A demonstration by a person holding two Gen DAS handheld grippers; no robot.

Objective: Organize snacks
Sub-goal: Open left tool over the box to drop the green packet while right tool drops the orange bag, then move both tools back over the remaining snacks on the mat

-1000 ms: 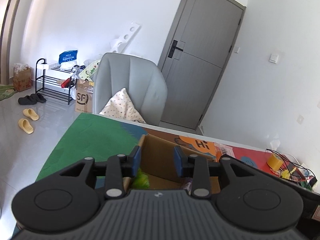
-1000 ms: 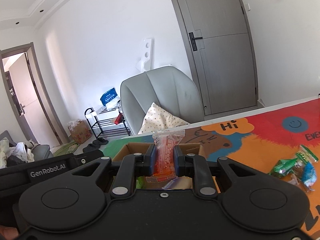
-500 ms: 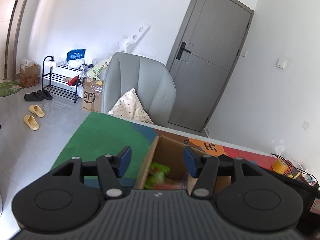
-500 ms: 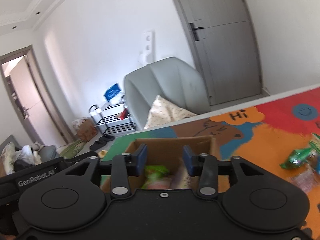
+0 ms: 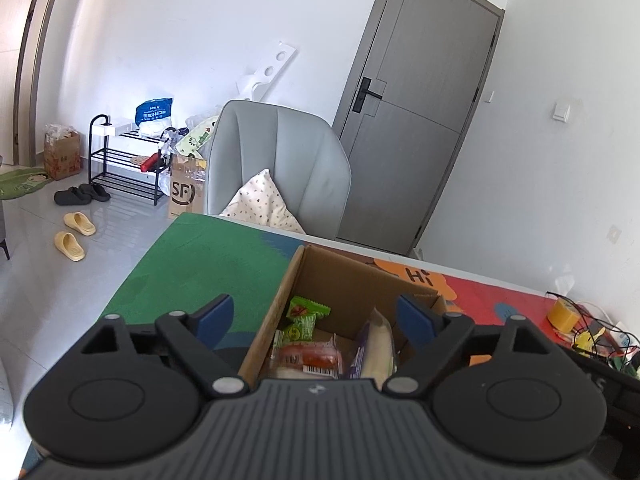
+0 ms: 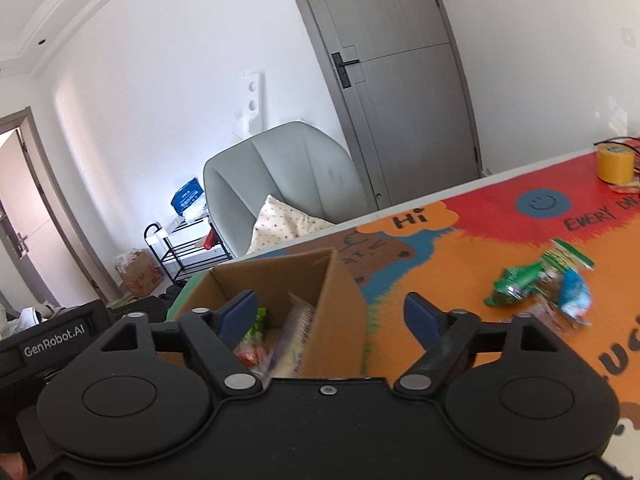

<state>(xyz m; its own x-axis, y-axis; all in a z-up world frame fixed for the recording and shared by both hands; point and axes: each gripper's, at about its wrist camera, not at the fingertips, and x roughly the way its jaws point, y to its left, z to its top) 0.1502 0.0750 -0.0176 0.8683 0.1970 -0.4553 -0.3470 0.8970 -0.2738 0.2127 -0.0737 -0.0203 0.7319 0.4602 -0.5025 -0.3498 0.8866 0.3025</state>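
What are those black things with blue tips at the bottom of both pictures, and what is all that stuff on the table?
Those are grabbing tools. A person holds one in each hand, and each carries a small camera that looks out along its two fingers, so each picture is what one tool sees. One picture comes from the left hand-held gripper, the other from the right hand-held gripper. Both have just been opening their jaws, and nothing is held between them now. Below them stands a cardboard box with wrapped snacks inside, such as a green packet and an orange one. More snack packets lie loose on the colourful table mat, waiting to be put away. A yellow tape roll sits at the far end.
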